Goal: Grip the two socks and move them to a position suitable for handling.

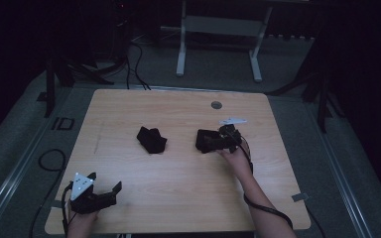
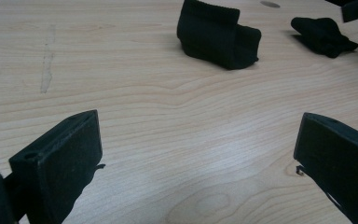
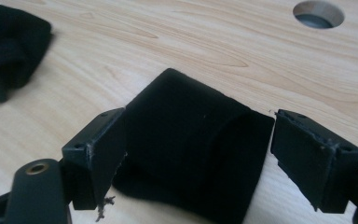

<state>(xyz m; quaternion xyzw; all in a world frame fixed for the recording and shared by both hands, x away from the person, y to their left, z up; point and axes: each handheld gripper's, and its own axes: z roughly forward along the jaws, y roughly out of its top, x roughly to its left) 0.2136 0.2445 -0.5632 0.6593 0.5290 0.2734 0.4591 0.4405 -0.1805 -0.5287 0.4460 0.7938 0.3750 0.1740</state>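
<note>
Two black folded cloths lie on the table (image 1: 129, 109). The right gripper (image 3: 198, 154) stands with its jaws wide, one on each side of the nearer folded cloth (image 3: 191, 149), which sits between them on the wood; the pads are not pressing on it. The second folded cloth (image 1: 151, 139) lies well apart to that gripper's left. The left gripper (image 1: 101, 191) rests near the table's near edge, jaws wide and empty, with both cloths far ahead of it.

Dim room, grey carpet (image 1: 213, 69), white-legged frame (image 1: 218, 29) behind wooden table (image 1: 178, 178)
</note>
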